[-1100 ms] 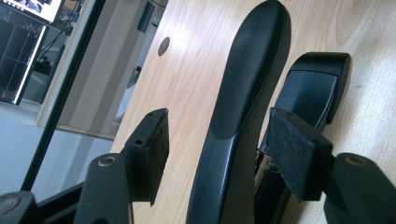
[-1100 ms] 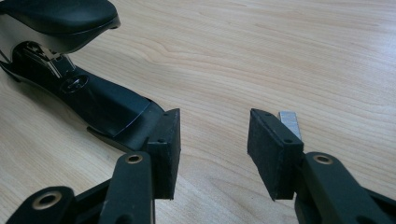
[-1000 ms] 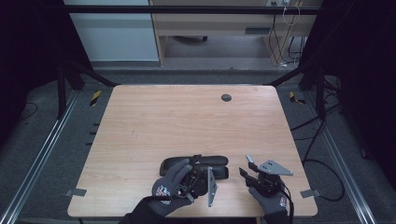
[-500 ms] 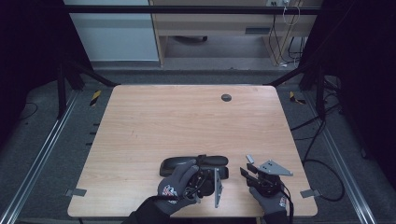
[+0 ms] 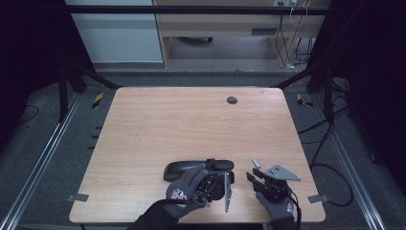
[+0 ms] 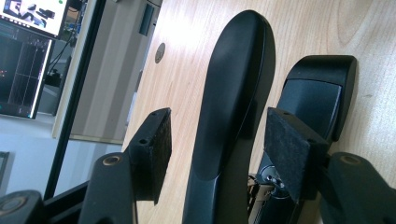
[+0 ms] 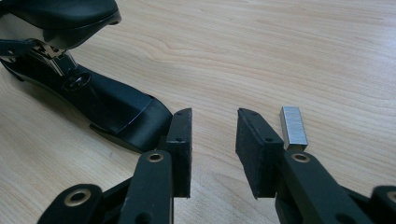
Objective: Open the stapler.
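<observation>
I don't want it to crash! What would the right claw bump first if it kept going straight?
Probably the strip of staples lying just ahead. On the right claw the jaws have just been closing, nothing between them.

Left gripper (image 6: 215, 154) jaws part-open; right gripper (image 7: 212, 140) jaws closing (nothing between).

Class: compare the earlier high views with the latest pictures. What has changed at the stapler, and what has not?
The right gripper has been closing its jaws on nothing, the staple strip just outside them. The left gripper has shifted slightly along the stapler, its arm between the open jaws. Stapler and table are unmoved.
</observation>
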`<state>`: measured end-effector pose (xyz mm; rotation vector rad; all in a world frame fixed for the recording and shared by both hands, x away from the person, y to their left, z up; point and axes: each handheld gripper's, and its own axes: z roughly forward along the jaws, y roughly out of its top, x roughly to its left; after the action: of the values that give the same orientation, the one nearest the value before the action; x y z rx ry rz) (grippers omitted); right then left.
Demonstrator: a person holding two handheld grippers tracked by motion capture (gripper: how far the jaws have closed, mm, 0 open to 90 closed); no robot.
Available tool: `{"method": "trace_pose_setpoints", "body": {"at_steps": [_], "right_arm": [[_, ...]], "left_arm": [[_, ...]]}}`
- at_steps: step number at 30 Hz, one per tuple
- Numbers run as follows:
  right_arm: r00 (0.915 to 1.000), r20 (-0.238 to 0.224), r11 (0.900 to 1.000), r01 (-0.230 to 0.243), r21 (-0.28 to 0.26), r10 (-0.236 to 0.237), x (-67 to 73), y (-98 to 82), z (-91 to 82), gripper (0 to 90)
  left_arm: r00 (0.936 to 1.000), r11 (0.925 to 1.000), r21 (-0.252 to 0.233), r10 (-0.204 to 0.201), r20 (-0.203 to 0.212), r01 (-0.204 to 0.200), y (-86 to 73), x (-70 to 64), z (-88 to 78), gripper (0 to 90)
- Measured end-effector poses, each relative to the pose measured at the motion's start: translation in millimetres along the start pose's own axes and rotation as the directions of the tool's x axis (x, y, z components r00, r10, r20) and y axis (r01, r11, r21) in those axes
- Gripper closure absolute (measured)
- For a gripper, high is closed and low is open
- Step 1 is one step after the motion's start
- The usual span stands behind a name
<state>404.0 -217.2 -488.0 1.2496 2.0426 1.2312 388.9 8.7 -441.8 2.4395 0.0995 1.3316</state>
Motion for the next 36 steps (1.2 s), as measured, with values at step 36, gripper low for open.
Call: {"method": "trace_pose_setpoints", "body": {"at_steps": [36], "right_arm": [[0.9972, -0.073, 1.000, -0.015, 0.009, 0.015, 7.4, -0.2, 8.4, 88.0]], "left_arm": [[0.9998, 0.9987, 0.046, 0.022, -0.001, -0.022, 10.5, -3.5, 26.7, 49.2]]}}
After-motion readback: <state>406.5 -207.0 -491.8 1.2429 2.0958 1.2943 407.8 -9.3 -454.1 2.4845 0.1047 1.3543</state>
